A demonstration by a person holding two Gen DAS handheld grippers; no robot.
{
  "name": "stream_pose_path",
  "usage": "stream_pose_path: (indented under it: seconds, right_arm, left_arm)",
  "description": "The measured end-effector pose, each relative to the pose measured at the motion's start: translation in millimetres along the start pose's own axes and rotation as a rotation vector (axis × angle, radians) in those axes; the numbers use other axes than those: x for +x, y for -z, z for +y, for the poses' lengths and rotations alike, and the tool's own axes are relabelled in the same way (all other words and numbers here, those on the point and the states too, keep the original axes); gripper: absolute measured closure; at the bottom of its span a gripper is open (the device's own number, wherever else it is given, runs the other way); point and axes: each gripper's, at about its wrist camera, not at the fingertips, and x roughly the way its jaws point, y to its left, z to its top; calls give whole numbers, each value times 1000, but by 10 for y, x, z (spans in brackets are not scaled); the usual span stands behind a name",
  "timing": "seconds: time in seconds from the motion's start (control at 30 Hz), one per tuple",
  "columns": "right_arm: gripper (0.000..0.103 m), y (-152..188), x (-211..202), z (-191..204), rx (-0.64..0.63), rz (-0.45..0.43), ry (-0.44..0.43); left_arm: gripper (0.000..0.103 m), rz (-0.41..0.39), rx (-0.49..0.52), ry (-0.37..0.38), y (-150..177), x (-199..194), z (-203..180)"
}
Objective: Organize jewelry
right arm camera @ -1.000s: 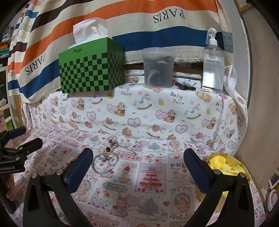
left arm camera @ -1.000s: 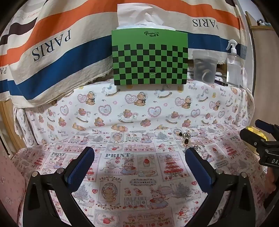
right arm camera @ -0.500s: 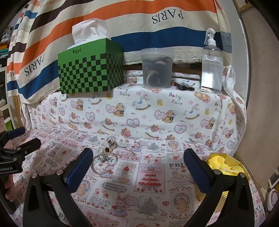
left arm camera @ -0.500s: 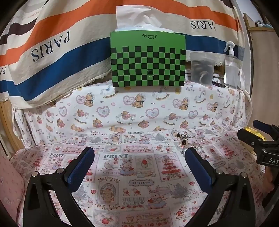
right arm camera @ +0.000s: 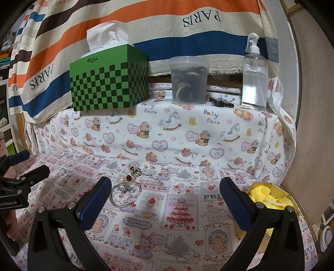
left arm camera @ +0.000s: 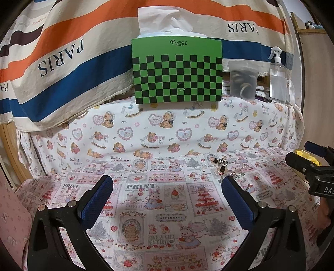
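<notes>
Two grippers, left gripper and right gripper spread apart, "PARIS" cloth, "PRINT" tablecloth.

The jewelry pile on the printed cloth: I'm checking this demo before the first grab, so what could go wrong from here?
Three risks. The bangle overlaps a charm and lies beside the thin chain, so lifting one piece might drag another. The busy printed cloth hides small pieces like the beaded earring. The right gripper, open, sits between the pile and the yellow-lined box; a sideways carry may clip the box's rim.
</notes>
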Motion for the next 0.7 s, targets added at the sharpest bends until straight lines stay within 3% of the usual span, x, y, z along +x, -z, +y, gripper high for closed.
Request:
stream_pose_path:
  seconds: [0.7]
  right_arm:
    - [0,6,-20,-8,2,-2,-1]
  left_arm:
    - [0,1,-6,-3,10,-2,20]
